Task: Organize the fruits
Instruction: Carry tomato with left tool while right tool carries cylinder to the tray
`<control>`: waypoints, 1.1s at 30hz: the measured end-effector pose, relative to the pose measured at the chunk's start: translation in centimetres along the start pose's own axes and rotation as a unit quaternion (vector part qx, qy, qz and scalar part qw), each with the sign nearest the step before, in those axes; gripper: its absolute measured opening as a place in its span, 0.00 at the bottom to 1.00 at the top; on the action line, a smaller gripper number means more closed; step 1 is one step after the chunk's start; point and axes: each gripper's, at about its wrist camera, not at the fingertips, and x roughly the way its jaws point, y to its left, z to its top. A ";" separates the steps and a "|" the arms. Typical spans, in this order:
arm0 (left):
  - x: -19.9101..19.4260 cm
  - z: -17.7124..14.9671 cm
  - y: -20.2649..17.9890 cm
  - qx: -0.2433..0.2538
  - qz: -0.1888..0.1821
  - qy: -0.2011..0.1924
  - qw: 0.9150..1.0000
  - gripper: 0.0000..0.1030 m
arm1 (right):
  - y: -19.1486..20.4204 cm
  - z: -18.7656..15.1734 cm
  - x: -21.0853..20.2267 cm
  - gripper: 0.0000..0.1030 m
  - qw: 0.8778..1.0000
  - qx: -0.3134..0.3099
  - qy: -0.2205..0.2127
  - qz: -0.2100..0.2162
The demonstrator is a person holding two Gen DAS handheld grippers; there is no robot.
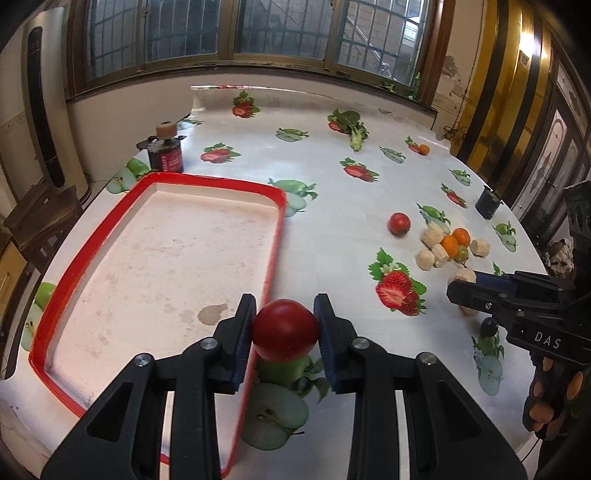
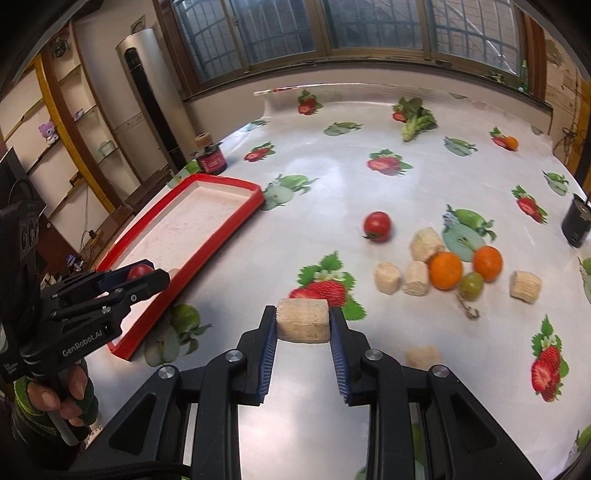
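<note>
Tomato [image 1: 285,329] between left tongs [image 1: 285,334]

Daylight from the windows [image 1: 236,33] glares off the glossy tabletop [image 2: 332,173]; fisheye edges bend and darken, with slight motion blur.

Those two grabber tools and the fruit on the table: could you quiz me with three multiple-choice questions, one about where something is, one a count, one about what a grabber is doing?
1. Where does the red-rimmed tray sit relative to the loose tomato?
A. To its left
B. To its right
C. Under it

2. How many oranges lie in the cluster by the corn pieces?
A. One
B. Two
C. Four

3. What does the left gripper hold?
A. Nothing
B. A corn piece
C. A red tomato

Answers: 1 A, the tray lies left of it in both views. 2 B, two oranges sit side by side. 3 C, its fingers clamp the held tomato; the right gripper has a corn piece.
</note>
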 end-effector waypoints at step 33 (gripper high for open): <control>2.6 -1.5 12.0 -0.088 0.070 0.059 0.992 0.29 | 14.6 5.0 15.7 0.26 0.986 -0.144 0.077 0.040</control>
